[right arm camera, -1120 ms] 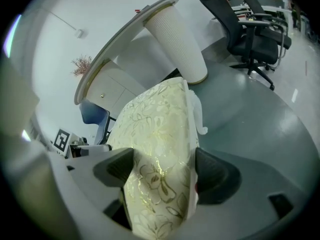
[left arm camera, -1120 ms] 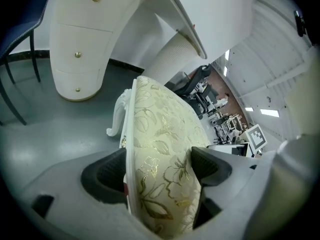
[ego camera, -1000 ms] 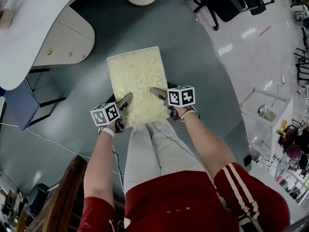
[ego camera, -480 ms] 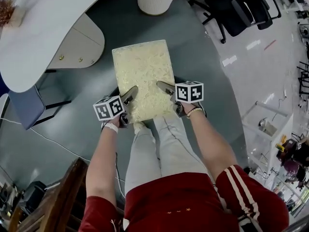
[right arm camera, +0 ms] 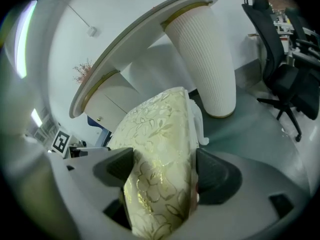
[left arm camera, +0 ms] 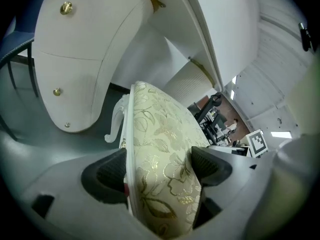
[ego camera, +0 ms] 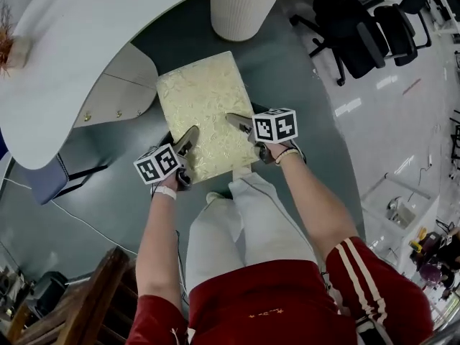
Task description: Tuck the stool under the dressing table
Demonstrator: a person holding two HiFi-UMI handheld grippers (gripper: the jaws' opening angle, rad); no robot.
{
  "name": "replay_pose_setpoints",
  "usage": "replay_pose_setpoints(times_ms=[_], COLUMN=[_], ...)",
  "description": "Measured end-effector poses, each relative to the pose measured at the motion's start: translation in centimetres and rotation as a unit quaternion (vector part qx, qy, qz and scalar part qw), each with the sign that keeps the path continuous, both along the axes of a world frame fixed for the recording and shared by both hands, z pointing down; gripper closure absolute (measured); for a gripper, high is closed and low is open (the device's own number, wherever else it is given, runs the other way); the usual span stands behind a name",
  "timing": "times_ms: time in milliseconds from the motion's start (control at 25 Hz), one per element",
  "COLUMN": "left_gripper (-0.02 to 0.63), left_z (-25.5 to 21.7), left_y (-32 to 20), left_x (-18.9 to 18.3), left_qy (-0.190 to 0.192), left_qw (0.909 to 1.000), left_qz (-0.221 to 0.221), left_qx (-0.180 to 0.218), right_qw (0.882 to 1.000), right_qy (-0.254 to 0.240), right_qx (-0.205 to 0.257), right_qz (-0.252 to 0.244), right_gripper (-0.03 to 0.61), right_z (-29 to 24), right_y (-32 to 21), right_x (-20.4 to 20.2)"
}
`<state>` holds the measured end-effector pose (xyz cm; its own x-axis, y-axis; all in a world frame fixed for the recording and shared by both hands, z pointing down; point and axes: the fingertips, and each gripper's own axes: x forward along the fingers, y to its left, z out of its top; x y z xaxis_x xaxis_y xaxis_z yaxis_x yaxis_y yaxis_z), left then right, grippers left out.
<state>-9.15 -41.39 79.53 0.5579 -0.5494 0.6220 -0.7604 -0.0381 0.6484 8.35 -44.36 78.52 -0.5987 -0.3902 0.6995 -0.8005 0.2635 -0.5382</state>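
Observation:
The stool [ego camera: 201, 110] has a cream seat with a gold flower pattern and white curved legs. It stands on the grey floor with its far end close to the white dressing table [ego camera: 86, 42], between the drawer unit [ego camera: 115, 92] and the ribbed pedestal [ego camera: 244, 6]. My left gripper [ego camera: 188, 139] is shut on the seat's near left edge. My right gripper [ego camera: 237, 121] is shut on its near right edge. In the left gripper view the seat [left arm camera: 165, 134] fills the jaws of the left gripper [left arm camera: 159, 168]. In the right gripper view the seat [right arm camera: 160, 129] sits between the right gripper's [right arm camera: 162, 171] pads.
Black office chairs [ego camera: 366, 27] stand at the upper right. A blue chair [ego camera: 43, 178] is left of the drawer unit, and a thin cable [ego camera: 93, 225] runs across the floor. Wooden furniture [ego camera: 86, 300] is at the lower left. The person's legs [ego camera: 237, 221] are just behind the stool.
Both grippers and the stool have moved forward toward the dressing table. The stool's far end now sits nearer the tabletop's edge and the pedestal. The grip is unchanged.

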Motion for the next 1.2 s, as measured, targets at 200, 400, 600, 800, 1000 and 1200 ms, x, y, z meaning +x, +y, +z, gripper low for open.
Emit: replay_pose_setpoints(times_ms=[200, 400, 600, 800, 1000, 1200], left_gripper=[0.209, 0.206, 0.201, 0.196, 0.198, 0.212], left_z=[3.3, 6.3, 8.8, 9.6, 9.9, 9.1], left_y=[-4.3, -8.6, -13.6, -18.9, -20.0, -19.9], left_x=[-0.7, -0.8, -1.7, -2.9, -3.2, -3.8], left_qy=[-0.009, -0.009, -0.02, -0.004, 0.012, 0.037], left_qw=[0.9992, 0.9979, 0.9968, 0.9951, 0.9946, 0.9925], left_qz=[-0.02, -0.015, -0.005, -0.021, -0.025, -0.035], left_qx=[0.033, 0.063, 0.077, 0.097, 0.1, 0.111], right_qw=[1.0, 0.999, 0.999, 0.997, 0.996, 0.992], right_qy=[-0.011, -0.002, -0.002, 0.012, -0.004, -0.071], right_qx=[0.022, 0.042, 0.046, 0.07, 0.083, 0.098], right_qz=[-0.014, -0.008, -0.001, -0.002, 0.011, 0.023], right_gripper=[0.198, 0.196, 0.195, 0.184, 0.173, 0.185], right_z=[3.3, 6.8, 9.6, 9.7, 9.7, 8.5], right_y=[-4.7, -8.6, -13.5, -18.9, -19.9, -19.3], right_x=[-0.9, -0.8, -1.6, -3.0, -3.5, -2.9])
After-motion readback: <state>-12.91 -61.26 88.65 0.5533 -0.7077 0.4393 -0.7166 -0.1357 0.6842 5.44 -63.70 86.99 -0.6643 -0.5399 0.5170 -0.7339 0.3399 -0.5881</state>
